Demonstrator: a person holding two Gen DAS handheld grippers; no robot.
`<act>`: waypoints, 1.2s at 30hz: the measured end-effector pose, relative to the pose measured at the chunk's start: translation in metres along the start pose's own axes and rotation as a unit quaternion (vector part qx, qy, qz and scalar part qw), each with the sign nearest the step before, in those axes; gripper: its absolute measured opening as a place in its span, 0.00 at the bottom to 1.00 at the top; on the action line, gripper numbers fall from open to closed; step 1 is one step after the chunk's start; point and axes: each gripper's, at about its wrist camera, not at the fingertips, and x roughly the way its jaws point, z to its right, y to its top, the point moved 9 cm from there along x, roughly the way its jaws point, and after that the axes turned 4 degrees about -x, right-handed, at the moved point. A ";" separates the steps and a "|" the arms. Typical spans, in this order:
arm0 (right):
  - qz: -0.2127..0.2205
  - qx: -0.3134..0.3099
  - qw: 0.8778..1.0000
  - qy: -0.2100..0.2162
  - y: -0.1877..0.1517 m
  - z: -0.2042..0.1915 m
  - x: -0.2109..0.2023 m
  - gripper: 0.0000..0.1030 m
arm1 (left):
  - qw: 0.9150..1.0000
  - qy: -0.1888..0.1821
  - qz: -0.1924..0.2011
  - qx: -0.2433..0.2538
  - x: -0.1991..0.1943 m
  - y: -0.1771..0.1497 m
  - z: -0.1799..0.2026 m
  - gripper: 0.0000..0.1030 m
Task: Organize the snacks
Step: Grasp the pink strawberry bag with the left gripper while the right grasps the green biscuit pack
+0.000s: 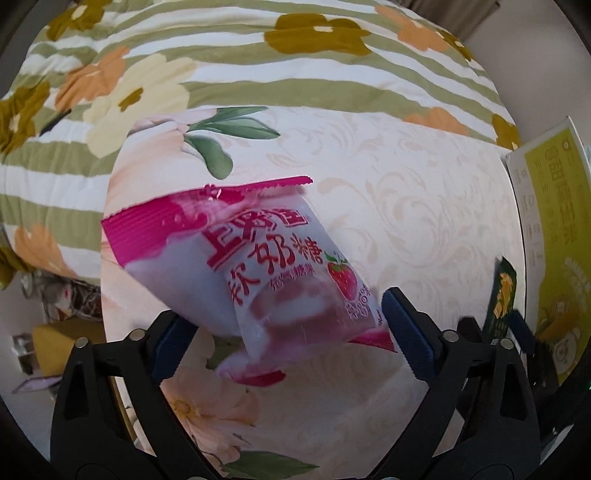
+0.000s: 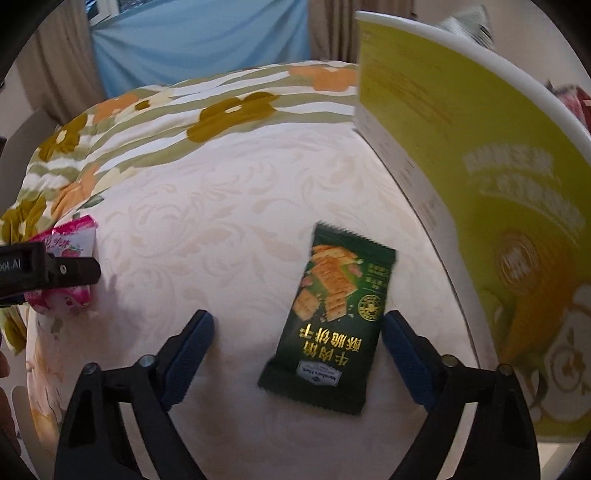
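A pink and white strawberry candy packet point(image 1: 266, 266) lies on the cream patterned bed sheet point(image 1: 406, 184). Its lower end sits between the fingers of my left gripper point(image 1: 284, 317). The right pad point(image 1: 404, 325) meets the packet's corner, while the left pad point(image 1: 171, 343) stands apart from it. A dark green cracker packet point(image 2: 332, 317) lies flat between the fingers of my right gripper point(image 2: 299, 321). It is close beside the right pad point(image 2: 406, 354) and far from the left one. Both grippers are open and point down at the bed. In the right wrist view, the left gripper point(image 2: 74, 271) shows over the pink packet point(image 2: 74, 243).
A tall yellow-green box point(image 2: 461, 147) stands at the right, close to the green packet, and also shows in the left wrist view as a box point(image 1: 554, 221). A striped flower-print quilt point(image 1: 258, 55) is bunched behind the sheet. Blue cloth point(image 2: 203, 33) hangs beyond the bed.
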 end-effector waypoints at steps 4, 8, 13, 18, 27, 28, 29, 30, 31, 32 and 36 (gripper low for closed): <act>0.002 -0.011 1.000 0.007 0.005 -0.004 0.002 0.82 | 1.000 0.003 0.007 -0.007 -0.002 0.002 -0.004 0.81; 0.005 -0.026 1.000 0.009 0.009 -0.008 0.004 0.76 | 1.000 0.008 0.014 -0.019 -0.006 0.005 -0.011 0.65; 0.010 -0.044 0.999 0.015 0.016 -0.013 0.008 0.71 | 1.000 0.009 0.015 -0.019 -0.010 0.005 -0.016 0.59; 0.021 -0.061 0.998 0.025 0.018 -0.018 0.008 0.59 | 0.999 0.000 0.013 -0.029 -0.015 -0.003 -0.019 0.57; 0.021 -0.087 0.995 0.043 0.021 -0.027 0.007 0.39 | 0.998 -0.034 0.020 -0.040 -0.031 -0.015 -0.013 0.56; 0.021 -0.085 0.995 0.045 0.021 -0.027 0.006 0.39 | 0.998 -0.036 0.024 -0.040 -0.033 -0.016 -0.013 0.56; 0.022 -0.083 0.995 0.047 0.021 -0.027 0.004 0.39 | 0.998 -0.037 0.026 -0.040 -0.037 -0.017 -0.013 0.56; 0.024 -0.082 0.995 0.048 0.021 -0.027 0.002 0.39 | 0.998 -0.039 0.030 -0.040 -0.041 -0.018 -0.013 0.56; 0.027 -0.081 0.995 0.050 0.021 -0.028 -0.002 0.39 | 0.998 -0.042 0.034 -0.040 -0.046 -0.018 -0.012 0.56; 0.032 -0.081 0.995 0.052 0.022 -0.028 -0.007 0.39 | 0.998 -0.043 0.041 -0.038 -0.052 -0.019 -0.011 0.56; 0.048 -0.073 0.993 0.077 0.030 -0.032 -0.032 0.39 | 0.996 -0.054 0.061 -0.024 -0.078 -0.020 -0.002 0.56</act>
